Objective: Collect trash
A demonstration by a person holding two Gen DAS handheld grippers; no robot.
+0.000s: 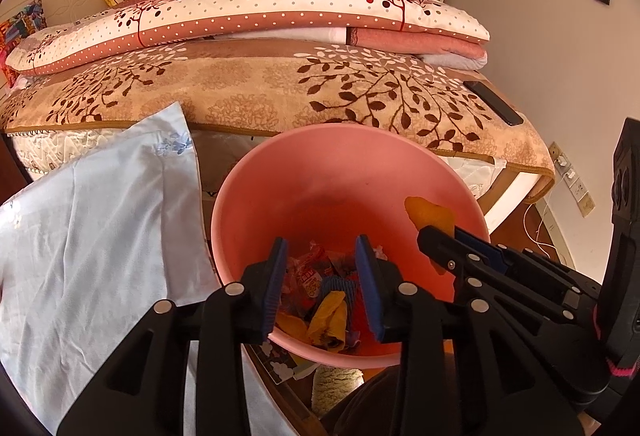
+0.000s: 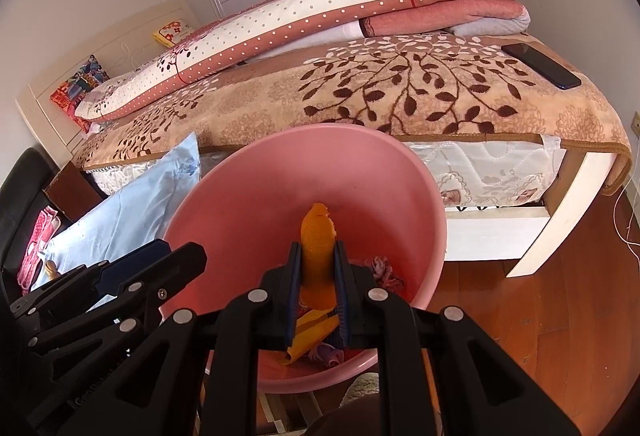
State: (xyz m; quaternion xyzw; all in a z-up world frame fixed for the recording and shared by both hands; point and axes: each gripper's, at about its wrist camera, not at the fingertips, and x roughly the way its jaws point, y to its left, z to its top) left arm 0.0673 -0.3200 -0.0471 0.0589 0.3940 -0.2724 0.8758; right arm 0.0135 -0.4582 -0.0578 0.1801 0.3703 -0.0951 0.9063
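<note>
Both claws hang over a pink basin. The left claw stands spread with nothing between its blue pads; directly below it, wrappers and scraps lie in the basin's bottom. To its right, the right claw is pinching an orange peel, which sticks up past its fingertips above the basin. Beyond both claws stands a bed.
</note>
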